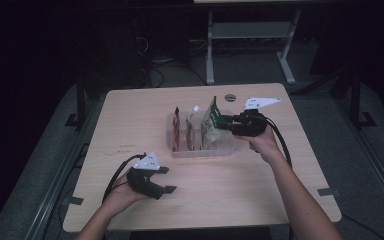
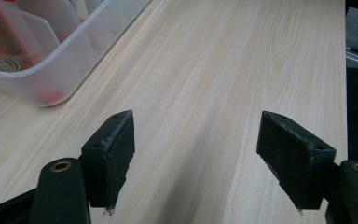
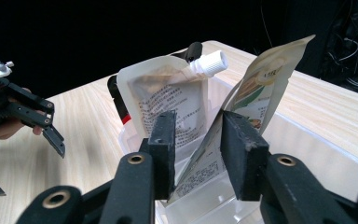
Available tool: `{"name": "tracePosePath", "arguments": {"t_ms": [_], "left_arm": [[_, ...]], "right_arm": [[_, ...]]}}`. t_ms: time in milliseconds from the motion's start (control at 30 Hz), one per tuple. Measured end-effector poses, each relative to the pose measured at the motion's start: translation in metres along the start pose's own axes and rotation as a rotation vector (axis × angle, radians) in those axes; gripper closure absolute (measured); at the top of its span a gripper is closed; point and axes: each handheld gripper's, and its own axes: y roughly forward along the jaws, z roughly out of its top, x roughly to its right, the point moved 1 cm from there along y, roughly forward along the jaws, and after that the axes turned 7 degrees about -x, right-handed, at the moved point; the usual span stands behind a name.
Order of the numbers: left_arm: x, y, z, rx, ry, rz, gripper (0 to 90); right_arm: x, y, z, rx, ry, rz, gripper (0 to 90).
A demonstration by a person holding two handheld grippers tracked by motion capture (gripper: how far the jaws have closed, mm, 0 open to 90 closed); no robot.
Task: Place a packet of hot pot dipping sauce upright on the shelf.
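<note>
Bin [image 1: 200, 150] holds three pouches (upright)

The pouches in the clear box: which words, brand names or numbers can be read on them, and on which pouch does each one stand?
No text can be read as words.
Spouted pouch: rows of small dark print, too small to read.
Green and cream pouch, between the right gripper's jaws: a round emblem and fine print lower down, both blurred.
Red pouch in the clear box: an oval green-edged logo, its letters illegible.
</note>
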Motion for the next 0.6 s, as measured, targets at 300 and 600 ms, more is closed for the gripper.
{"name": "tracePosePath", "arguments": {"t_ms": [300, 600], "left_arm": [[-0.0002, -0.0001, -0.0002, 0.001, -0.001, -0.001, 27.1], [-0.0007, -0.0011, -0.0004, 0.000, -0.005, -0.001, 27.0]], "right_arm": [[-0.0050, -0.0041, 0.0061, -0.012, -0.001, -0.032, 39.8], [-0.0097, -0.0101, 0.0066, -0.056, -0.001, -0.043, 17.9]]}}
